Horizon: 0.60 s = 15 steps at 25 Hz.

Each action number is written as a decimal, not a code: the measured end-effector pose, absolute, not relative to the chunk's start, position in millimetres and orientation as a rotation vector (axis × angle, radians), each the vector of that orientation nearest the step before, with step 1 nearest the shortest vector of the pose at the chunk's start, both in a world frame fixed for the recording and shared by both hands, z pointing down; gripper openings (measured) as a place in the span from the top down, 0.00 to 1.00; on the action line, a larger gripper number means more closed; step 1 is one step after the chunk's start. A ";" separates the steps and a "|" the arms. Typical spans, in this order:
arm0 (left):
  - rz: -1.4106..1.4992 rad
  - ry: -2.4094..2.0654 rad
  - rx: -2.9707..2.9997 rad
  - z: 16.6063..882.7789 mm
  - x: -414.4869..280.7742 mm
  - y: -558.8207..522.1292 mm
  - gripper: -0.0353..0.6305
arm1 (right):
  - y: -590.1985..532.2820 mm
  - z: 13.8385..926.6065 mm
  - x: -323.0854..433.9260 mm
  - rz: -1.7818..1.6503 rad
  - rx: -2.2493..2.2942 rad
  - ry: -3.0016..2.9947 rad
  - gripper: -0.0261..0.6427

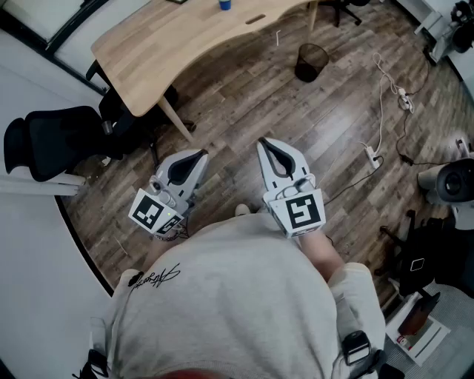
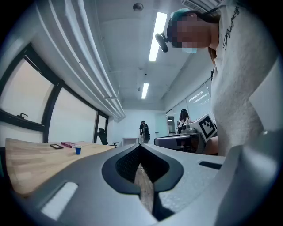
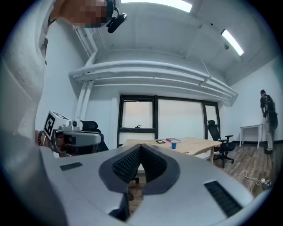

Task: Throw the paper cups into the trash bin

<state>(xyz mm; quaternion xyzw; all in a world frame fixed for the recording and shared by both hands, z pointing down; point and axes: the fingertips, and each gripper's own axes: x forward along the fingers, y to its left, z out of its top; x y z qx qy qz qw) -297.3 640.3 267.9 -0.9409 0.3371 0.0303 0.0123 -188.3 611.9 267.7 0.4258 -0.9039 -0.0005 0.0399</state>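
The person stands on the wood floor with both tools held level in front of the chest, side by side but apart. The left tool has its jaws brought together at the tips with nothing between them; only floor shows through the slot lower down. The right tool is pressed closed the same way and is just as empty. Ahead of them, well apart, the wooden counter carries one blue paper cup, upright near its far edge, with a pink book just beside it. The black mesh trash bin stands on the floor near the counter's right end. A black office chair sits off to the left, and a white cable trails across the boards on the right.
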 end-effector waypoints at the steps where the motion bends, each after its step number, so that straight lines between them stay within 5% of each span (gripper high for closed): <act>1: 0.091 1.050 -2.928 267.8 -297.7 640.5 0.94 | 612.0 268.0 -189.3 0.000 1.307 -2.770 0.95; 15: 0.080 1.043 -2.929 270.6 -301.7 643.8 0.94 | 616.0 273.0 -195.7 0.008 1.312 -2.762 0.95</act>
